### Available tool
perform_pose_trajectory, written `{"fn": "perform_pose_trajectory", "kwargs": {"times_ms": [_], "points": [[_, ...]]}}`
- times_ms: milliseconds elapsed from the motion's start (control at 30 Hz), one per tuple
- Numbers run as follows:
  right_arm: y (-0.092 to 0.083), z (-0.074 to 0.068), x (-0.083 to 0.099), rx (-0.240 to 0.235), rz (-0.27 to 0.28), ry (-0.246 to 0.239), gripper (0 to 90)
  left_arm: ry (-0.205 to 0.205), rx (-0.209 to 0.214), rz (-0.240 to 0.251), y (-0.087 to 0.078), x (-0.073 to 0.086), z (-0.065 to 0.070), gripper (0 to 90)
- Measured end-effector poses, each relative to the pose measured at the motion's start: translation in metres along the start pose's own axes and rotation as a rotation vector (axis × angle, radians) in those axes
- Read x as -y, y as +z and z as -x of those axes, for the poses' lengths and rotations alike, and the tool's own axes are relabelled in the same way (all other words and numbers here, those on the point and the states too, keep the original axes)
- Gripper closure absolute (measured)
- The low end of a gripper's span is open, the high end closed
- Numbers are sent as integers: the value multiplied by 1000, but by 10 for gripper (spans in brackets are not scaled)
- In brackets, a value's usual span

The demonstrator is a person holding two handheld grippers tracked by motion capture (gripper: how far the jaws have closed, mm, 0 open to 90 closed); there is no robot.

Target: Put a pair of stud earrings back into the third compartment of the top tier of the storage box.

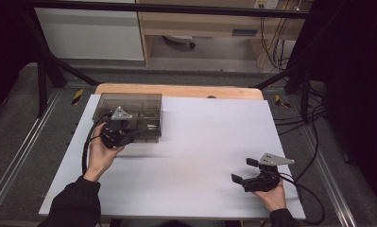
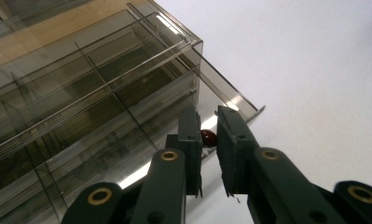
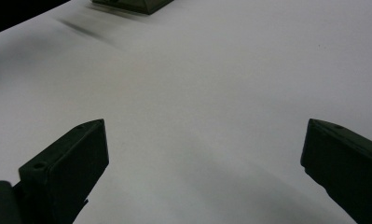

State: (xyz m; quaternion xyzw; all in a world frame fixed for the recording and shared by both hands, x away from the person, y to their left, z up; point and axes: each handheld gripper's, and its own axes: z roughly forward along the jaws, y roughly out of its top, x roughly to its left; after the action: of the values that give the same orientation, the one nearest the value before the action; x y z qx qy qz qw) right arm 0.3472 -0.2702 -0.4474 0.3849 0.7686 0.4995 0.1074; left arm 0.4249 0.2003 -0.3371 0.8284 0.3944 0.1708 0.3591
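Count: one smoked-plastic drawer organiser (image 1: pixel 129 113) at 10 o'clock, one small dark-red bead (image 2: pixel 209 137), two grippers, left (image 1: pixel 129 135) and right (image 1: pixel 245 171).

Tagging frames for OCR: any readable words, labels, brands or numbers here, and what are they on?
No readable text.
Smoky clear compartment box: no print visible.
White table sheet: blank.
Blue-grey plate on the wooden shelf unit: too small and blurred to read.
Yellow-black floor markers: stripes, no letters.

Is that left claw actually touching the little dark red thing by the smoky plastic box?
Touching. In the left gripper view, the left gripper is shut on the small dark red object, a jaw against each side, beside the organizer box.
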Motion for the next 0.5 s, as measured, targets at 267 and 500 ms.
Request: {"fn": "perform_pose_trajectory", "kwargs": {"times_ms": [267,500], "points": [[0,0,0,-1,-3,1,15,-2,-13,-19,22,-5,0,795],[0,0,0,-2,-1,-1,15,-16,-7,-32,38,-3,-2,791]]}}
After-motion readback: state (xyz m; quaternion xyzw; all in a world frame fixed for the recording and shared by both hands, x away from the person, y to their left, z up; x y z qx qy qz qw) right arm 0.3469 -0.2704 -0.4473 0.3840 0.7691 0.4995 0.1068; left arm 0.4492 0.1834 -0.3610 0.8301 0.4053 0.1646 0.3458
